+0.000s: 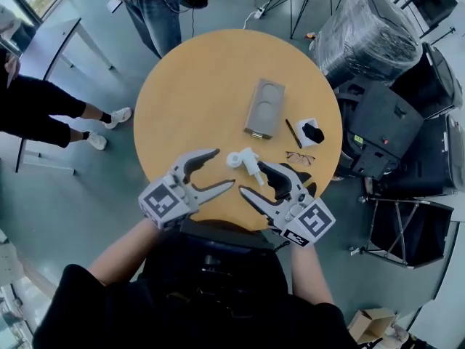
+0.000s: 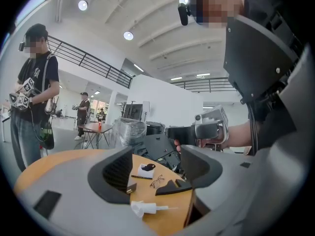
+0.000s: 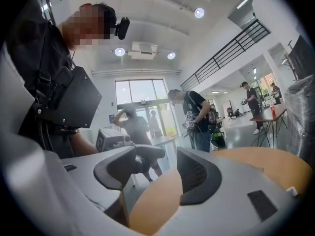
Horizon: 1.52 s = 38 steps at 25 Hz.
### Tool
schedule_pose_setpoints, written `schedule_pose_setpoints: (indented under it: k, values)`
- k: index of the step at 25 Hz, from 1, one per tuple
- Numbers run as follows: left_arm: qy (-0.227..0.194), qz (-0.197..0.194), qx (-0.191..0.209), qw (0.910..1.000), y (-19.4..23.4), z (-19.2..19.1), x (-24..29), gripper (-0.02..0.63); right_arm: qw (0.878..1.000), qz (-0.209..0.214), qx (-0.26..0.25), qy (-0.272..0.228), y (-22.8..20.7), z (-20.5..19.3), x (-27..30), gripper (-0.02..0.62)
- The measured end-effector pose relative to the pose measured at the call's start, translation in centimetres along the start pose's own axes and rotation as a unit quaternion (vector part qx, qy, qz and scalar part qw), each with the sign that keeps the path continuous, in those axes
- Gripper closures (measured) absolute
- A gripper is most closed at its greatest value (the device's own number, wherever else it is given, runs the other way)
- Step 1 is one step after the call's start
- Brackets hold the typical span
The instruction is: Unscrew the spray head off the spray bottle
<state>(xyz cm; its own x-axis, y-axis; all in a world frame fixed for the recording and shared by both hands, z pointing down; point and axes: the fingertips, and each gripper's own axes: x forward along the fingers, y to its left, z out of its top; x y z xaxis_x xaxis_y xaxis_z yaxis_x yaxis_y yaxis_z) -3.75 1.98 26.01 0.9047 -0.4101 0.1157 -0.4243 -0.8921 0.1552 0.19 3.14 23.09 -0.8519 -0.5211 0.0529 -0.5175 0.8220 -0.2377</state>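
**Q:** Head view, where from?
**A:** On the wearer's head, facing steeply down. The whole round table (image 1: 182, 86) is in frame. The left gripper (image 1: 224, 168) and right gripper (image 1: 252, 178) are close below, at the near edge.

**Q:** Left gripper view?
**A:** Rides that gripper, roughly level along its jaws, low over the tabletop, facing across at the right gripper. The spray head (image 2: 145, 209) and glasses (image 2: 157, 182) lie close ahead. The head view shows both too.

**Q:** Right gripper view?
**A:** Same mounting, facing the opposite way, toward the left gripper. Only the table's edge shows, with the room beyond. Both gripper views catch the wearer's torso (image 3: 24, 48) at one side.
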Motion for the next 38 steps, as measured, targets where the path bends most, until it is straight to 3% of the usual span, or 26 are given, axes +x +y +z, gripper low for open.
schedule_pose_setpoints:
  k: [6, 7, 8, 10, 11, 12, 14, 16, 24, 38]
  values:
    - [-0.023, -0.002, -0.001, 0.9997, -1.2, 4.6, -1.0, 0.273, 0.998, 0.021, -0.037, -0.052, 1.9, 5.5, -1.0, 0.355]
    - [-0.025, -0.011, 0.003, 0.9996, -1.7, 5.2, -1.0, 0.298, 0.997, 0.024, -0.045, -0.056, 2.2, 6.0, -1.2, 0.368]
    - [-0.026, -0.023, 0.009, 0.9994, -2.3, 5.5, -1.1, 0.418, 0.997, 0.025, -0.053, -0.057, 2.4, 6.4, -1.3, 0.375]
    - [-0.024, -0.036, 0.026, 0.9987, -3.0, 5.9, -1.2, 0.452, 0.996, 0.025, -0.065, -0.057, 2.6, 6.6, -1.6, 0.424]
    - [-0.023, -0.034, 0.036, 0.9985, -3.0, 6.1, -1.2, 0.513, 0.996, 0.028, -0.067, -0.054, 2.7, 6.6, -1.7, 0.469]
    - [-0.023, -0.027, 0.047, 0.9983, -3.0, 6.3, -1.3, 0.541, 0.996, 0.034, -0.069, -0.049, 2.9, 6.4, -1.7, 0.539]
    - [-0.025, -0.005, 0.064, 0.9976, -2.7, 6.5, -1.4, 0.6, 0.995, 0.052, -0.075, -0.033, 3.4, 5.7, -1.9, 0.575]
    - [-0.028, 0.007, 0.065, 0.9974, -2.7, 6.5, -1.5, 0.598, 0.995, 0.06, -0.076, -0.018, 3.8, 5.1, -2.0, 0.575]
    - [-0.023, -0.005, 0.062, 0.9978, -4.0, 6.4, -1.6, 0.598, 0.994, 0.05, -0.085, -0.046, 3.7, 6.3, -2.2, 0.577]
    - [-0.023, -0.002, 0.057, 0.9981, -4.7, 6.2, -2.2, 0.598, 0.995, 0.05, -0.077, -0.043, 4.1, 5.7, -2.2, 0.577]
